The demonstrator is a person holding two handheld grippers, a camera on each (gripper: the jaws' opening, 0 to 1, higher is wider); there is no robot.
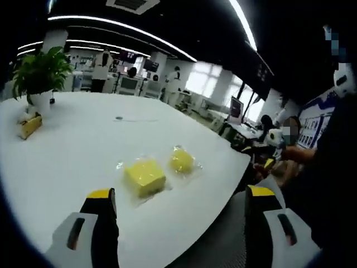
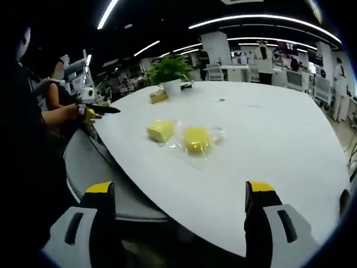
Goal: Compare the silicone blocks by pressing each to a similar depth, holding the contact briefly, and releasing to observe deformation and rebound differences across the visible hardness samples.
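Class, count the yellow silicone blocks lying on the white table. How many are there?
2. A square block lies nearer the left gripper; a rounder block lies beside it, apart, each in clear wrap. None seems hidden.

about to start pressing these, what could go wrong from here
Both yellow blocks lie in loose clear wrap on the smooth white table, so a jaw could slide on the film or push a block aside instead of compressing it. They also sit close to the table's curved edge, where a shove might send one off.
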